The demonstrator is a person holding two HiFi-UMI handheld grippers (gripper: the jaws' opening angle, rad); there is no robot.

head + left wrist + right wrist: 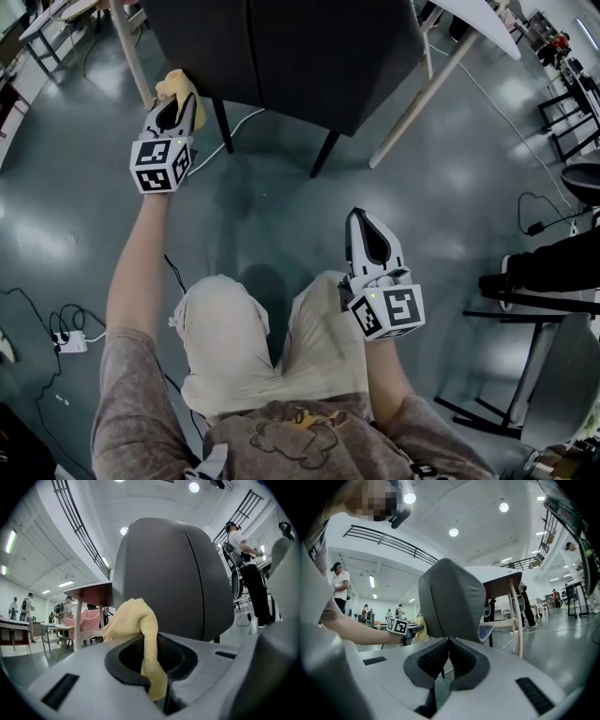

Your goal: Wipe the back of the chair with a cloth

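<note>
I am holding the left gripper [175,111] with its jaws pinched shut on the yellow cloth [176,86], which is bunching out past the tips. The chair back [309,56] is standing upright just ahead of that cloth and a little to its right, near but, I judge, not yet touching. My left is the nearer one. The right gripper [364,225] is hanging well back over my lap, jaws together on nothing. The back is looking dark grey, smooth and rounded, with one vertical seam
</note>
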